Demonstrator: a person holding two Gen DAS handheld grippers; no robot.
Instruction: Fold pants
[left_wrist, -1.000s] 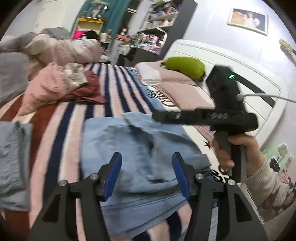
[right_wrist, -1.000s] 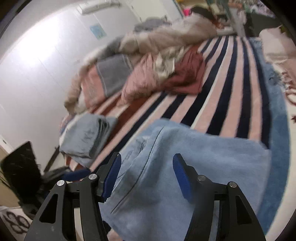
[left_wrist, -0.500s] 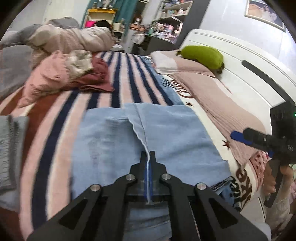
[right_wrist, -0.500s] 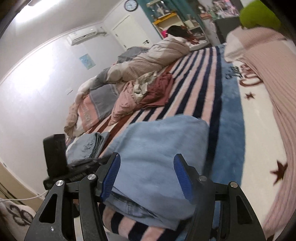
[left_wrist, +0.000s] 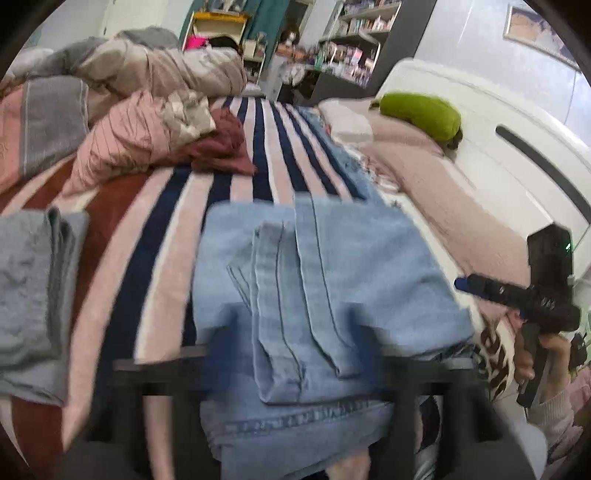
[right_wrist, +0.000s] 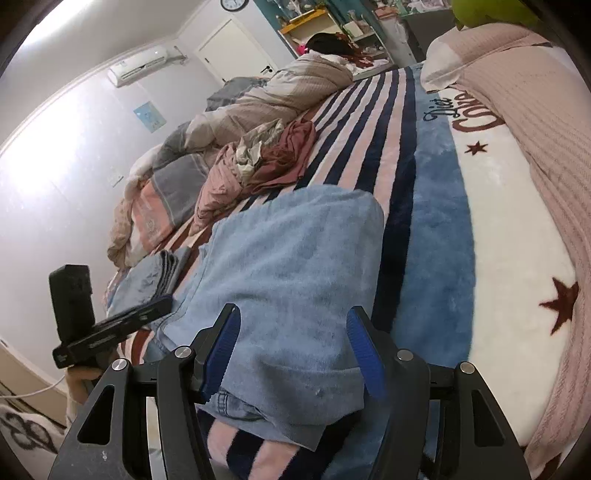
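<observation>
- The light-blue pants (left_wrist: 317, 280) are seen folded into a thick stack on the near part of the striped blanket (left_wrist: 258, 173), with a narrow folded strip and the waistband stitching turned toward the near edge
- In the right wrist view the same pants (right_wrist: 295, 266) are shown as a rounded pile, its near end lying between and just past the blue pads (right_wrist: 221, 354)
- The right gripper (right_wrist: 293, 356) is held wide open; nothing is clamped, and whether the cloth is touched by the pads cannot be told
- The left gripper (left_wrist: 295, 362) is badly smeared by motion blur in its own view; its fingers appear spread far apart with the pants between them, yet a firm reading cannot be made
- In the right wrist view the left gripper (right_wrist: 110, 328) is seen from the side at the near left, held in a hand (right_wrist: 83, 380), its fingers pointed at the left edge of the pants; its opening is not shown there
- A folded grey garment (left_wrist: 33, 295) is placed to the left of the pants, apart from them
- A loose heap of pink and maroon clothes (left_wrist: 155, 144) is lying further off on the left
- A green pillow (left_wrist: 421, 114) is set at the far right by the white headboard (left_wrist: 517, 147)
</observation>
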